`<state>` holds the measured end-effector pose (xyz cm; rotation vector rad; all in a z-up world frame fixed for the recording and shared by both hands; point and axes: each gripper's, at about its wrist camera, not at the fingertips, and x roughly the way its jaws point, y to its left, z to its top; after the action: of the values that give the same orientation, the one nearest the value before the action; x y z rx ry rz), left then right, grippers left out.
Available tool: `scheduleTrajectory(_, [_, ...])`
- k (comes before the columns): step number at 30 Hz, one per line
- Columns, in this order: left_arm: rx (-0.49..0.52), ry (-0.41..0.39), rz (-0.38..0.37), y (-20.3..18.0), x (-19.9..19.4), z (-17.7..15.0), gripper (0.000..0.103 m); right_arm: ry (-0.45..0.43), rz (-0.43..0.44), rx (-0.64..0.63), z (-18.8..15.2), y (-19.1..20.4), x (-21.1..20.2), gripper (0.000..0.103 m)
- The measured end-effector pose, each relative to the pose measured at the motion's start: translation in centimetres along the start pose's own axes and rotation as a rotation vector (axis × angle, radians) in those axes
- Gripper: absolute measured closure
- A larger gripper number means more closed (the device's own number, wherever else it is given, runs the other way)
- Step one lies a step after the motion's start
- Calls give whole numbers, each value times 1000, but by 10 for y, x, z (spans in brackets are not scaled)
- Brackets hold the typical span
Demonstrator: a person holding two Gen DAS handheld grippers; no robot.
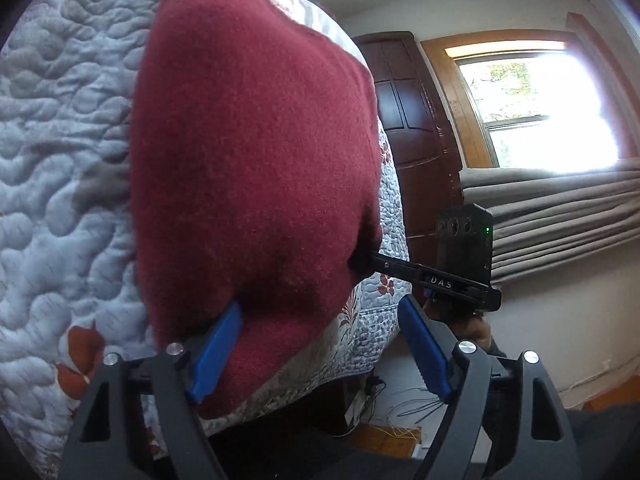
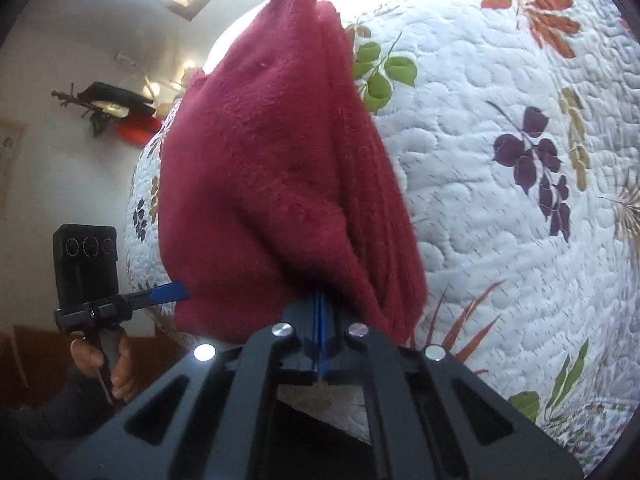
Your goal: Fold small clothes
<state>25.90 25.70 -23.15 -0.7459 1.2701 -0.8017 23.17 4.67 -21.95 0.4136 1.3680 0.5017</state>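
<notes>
A dark red fleece garment (image 1: 256,152) lies in folded layers on the quilted bed (image 1: 60,160), its near end at the bed's edge. My left gripper (image 1: 320,304) is open, its blue fingers (image 1: 216,352) spread wide; one touches the garment's near corner and the other is off it. In the right wrist view the same garment (image 2: 260,184) fills the centre. My right gripper (image 2: 320,304) is shut on its near edge. From the left wrist view, the right gripper (image 1: 370,260) reaches into the cloth's right side. The left gripper (image 2: 176,291) shows beside the garment's left edge.
The white floral quilt (image 2: 500,160) spreads to the right of the garment. A dark wooden wardrobe (image 1: 412,128), a bright window (image 1: 540,100) and grey curtains (image 1: 560,216) stand beyond the bed. Cables lie on the floor (image 1: 400,412) below. A hand (image 2: 116,364) holds the left gripper's handle.
</notes>
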Motion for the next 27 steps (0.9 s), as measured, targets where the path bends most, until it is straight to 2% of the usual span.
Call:
scheduleTrajectory(2, [24, 15, 8, -8, -2, 0, 19, -26, -5, 8, -7, 6, -11, 102])
scheduleTrajectory(3, [26, 23, 8, -14, -3, 1, 15, -47, -12, 19, -12, 9, -20, 98])
scheduleTrajectory(5, [36, 17, 21, -27, -15, -3, 3, -94, -36, 34, -22, 17, -39, 82])
scheduleTrajectory(6, [60, -7, 59, -35, -28, -8, 4, -121, -61, 36, -27, 23, -50, 65])
scheduleTrajectory(7, [89, -38, 111, -45, -41, -16, 4, -146, -99, 33, -36, 28, -60, 43])
scheduleTrajectory(8, [122, -76, 176, -57, -53, -23, 4, -178, -155, 16, -43, 41, -74, 33])
scheduleTrajectory(10, [190, -180, 356, -87, -75, -39, 4, -251, -268, -49, -59, 71, -98, 15])
scheduleTrajectory(11, [219, -235, 447, -103, -84, -49, 4, -285, -326, -84, -66, 85, -109, 9])
scheduleTrajectory(12, [237, -298, 534, -120, -93, -59, 4, -320, -378, -116, -72, 99, -119, 7])
scheduleTrajectory(13, [242, -350, 580, -133, -102, -68, 4, -351, -421, -134, -79, 111, -128, 5])
scheduleTrajectory(16, [224, -469, 623, -170, -126, -96, 4, -438, -486, -152, -95, 125, -158, 4])
scheduleTrajectory(19, [212, -489, 623, -207, -140, -111, 4, -515, -497, -187, -106, 144, -197, 4])
scheduleTrajectory(20, [218, -492, 617, -220, -141, -113, 4, -536, -486, -196, -110, 152, -211, 4])
scheduleTrajectory(22, [250, -502, 653, -249, -143, -123, 4, -568, -427, -221, -118, 163, -241, 3])
scheduleTrajectory(24, [274, -494, 714, -272, -139, -131, 4, -570, -375, -253, -129, 168, -260, 3])
scheduleTrajectory(27, [258, -494, 741, -289, -138, -144, 4, -516, -423, -296, -137, 176, -263, 3])
